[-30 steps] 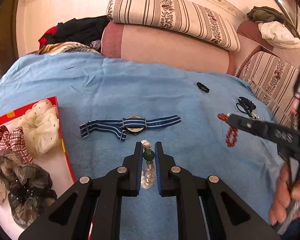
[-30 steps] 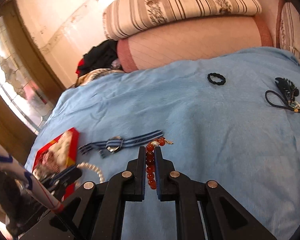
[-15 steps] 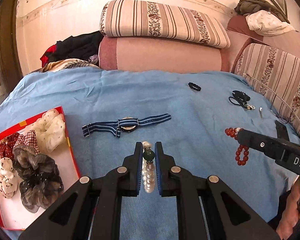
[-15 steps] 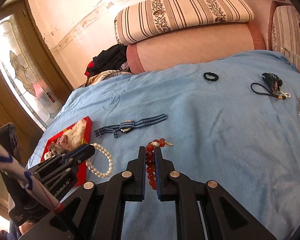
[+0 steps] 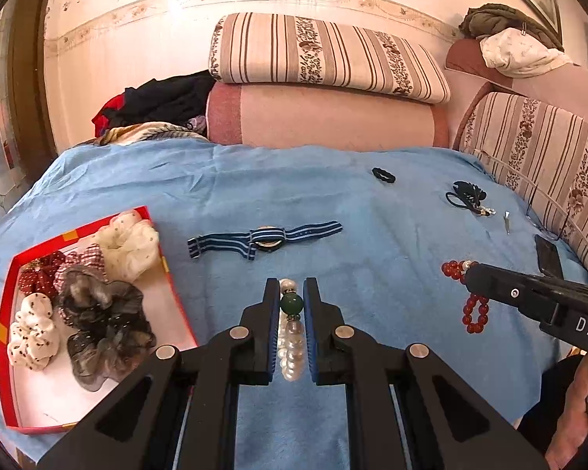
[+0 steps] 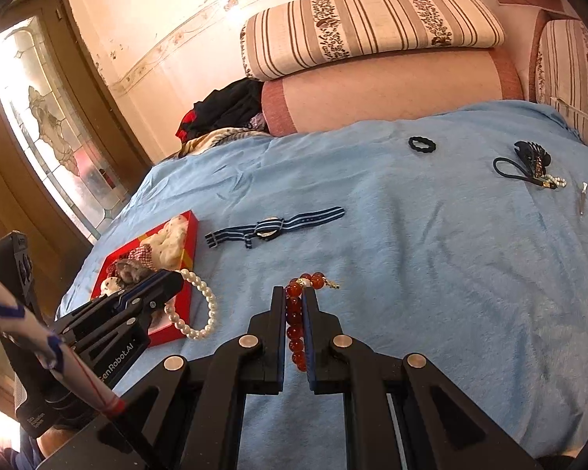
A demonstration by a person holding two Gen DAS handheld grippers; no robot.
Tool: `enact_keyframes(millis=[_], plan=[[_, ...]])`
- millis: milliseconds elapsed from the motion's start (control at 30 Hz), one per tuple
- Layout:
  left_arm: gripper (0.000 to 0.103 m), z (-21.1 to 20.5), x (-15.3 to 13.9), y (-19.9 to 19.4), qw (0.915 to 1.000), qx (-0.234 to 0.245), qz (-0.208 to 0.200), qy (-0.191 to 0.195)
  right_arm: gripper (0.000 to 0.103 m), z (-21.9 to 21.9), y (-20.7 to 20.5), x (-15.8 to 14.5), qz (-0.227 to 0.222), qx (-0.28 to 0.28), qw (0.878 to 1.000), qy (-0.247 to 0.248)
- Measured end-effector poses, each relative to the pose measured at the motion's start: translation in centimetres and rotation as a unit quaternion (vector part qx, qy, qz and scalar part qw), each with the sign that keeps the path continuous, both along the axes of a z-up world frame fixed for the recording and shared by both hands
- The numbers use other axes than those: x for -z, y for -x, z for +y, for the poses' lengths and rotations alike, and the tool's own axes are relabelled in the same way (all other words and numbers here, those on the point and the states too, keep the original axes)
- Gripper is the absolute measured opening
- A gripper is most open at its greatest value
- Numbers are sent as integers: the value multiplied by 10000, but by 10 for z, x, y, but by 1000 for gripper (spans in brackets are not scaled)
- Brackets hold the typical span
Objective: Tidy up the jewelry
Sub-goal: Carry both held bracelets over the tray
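Both grippers are being raised and drawn back from the blue bed cover (image 5: 372, 243), so more of it is being taken in by each camera. The pearl bracelet (image 5: 292, 346) is being carried up by the left gripper (image 5: 291, 286), now beside the red tray (image 6: 188, 235). The red bead bracelet (image 6: 296, 325) is being lifted clear by the right gripper (image 6: 294, 291), now dangling farther from the striped watch (image 5: 266, 237).

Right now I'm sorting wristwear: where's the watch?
The watch lies flat mid-blanket, right of the red tray, just beyond the left gripper.
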State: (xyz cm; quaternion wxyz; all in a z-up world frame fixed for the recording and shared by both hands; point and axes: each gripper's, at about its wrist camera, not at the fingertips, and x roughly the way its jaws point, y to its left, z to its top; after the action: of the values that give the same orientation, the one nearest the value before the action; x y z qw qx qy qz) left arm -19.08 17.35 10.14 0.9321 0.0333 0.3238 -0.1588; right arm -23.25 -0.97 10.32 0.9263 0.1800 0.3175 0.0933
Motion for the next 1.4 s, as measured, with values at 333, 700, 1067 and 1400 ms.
enact_keyframes(millis=[333, 700, 1067, 1400], plan=[[11, 23, -9, 7, 9997, -183, -77, 151, 8, 31, 2, -10, -48, -242, 9996, 159], [11, 55, -17, 9, 9981, -486, -127, 362, 8, 66, -4, -16, -40, -554, 9980, 306], [11, 99, -25, 6, 9937, -913, -190, 622, 8, 107, -22, -22, -36, -967, 9947, 348], [11, 138, -26, -2, 9876, -1376, -168, 740, 8, 151, -41, -31, -122, -1384, 9894, 424]])
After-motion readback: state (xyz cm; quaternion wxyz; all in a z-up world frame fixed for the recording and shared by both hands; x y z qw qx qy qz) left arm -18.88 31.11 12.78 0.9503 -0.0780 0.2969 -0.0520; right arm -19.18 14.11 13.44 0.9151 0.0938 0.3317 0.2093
